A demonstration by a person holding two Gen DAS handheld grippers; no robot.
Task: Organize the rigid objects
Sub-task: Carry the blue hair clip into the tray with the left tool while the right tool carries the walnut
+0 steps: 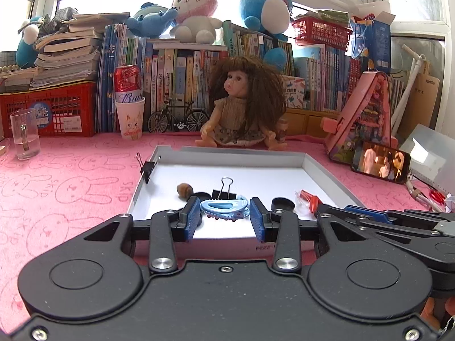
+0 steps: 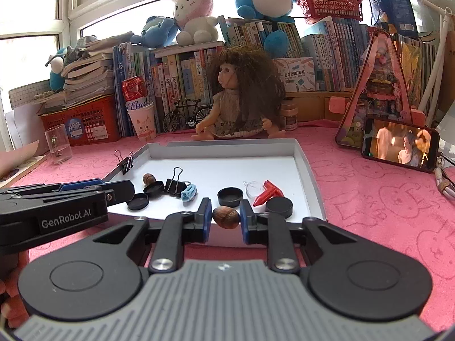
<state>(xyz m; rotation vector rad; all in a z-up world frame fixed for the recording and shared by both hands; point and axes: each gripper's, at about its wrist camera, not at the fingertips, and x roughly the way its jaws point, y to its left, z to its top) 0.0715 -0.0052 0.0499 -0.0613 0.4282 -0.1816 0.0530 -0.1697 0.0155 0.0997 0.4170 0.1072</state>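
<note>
Both claws tip a little down over the white tray's (image 1: 324, 170) 6 o'clock edge, the left claw (image 1: 226, 213) pinching a blue hair clip (image 1: 224, 207), the right claw (image 2: 225, 217) pinching a brown nut (image 2: 226, 218).

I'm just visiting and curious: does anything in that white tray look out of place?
Yes. One black binder clip is clamped onto the white tray's left wall rather than lying inside like the other clip. Nothing looks spilled or broken.
</note>
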